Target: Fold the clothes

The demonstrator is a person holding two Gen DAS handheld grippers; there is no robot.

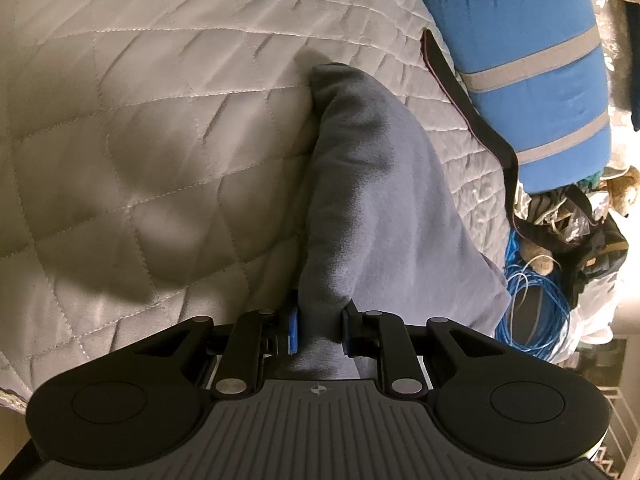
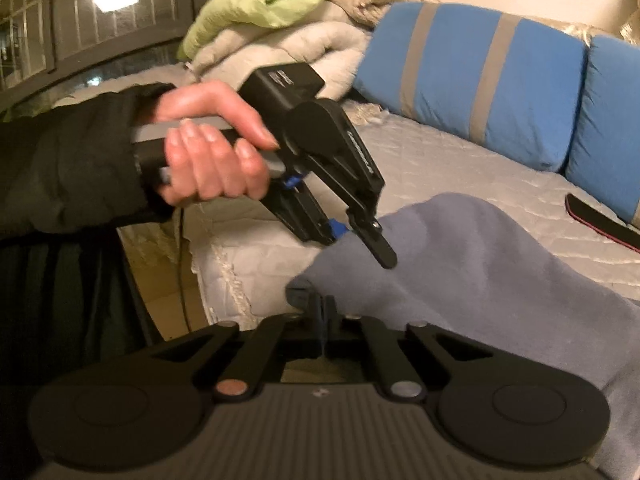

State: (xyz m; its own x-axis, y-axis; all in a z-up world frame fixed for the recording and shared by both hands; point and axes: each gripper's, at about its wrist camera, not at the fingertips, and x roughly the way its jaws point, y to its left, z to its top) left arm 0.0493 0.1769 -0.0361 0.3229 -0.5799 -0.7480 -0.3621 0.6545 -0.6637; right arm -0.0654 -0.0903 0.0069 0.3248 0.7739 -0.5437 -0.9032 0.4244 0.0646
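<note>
A grey-blue fleece garment lies bunched on the quilted bed cover. My left gripper is shut on a thick fold of it, which fills the space between the blue pads. In the right wrist view the same garment spreads to the right over the bed's near corner. My right gripper is shut on the garment's dark hem at its left corner. A hand in a black sleeve holds the left gripper just above, with one black finger over the cloth.
Blue pillows with grey stripes line the far side of the bed, with a black strap beside them. Folded blankets are piled at the back. Blue cable and clutter lie off the bed's edge. A barred window is at left.
</note>
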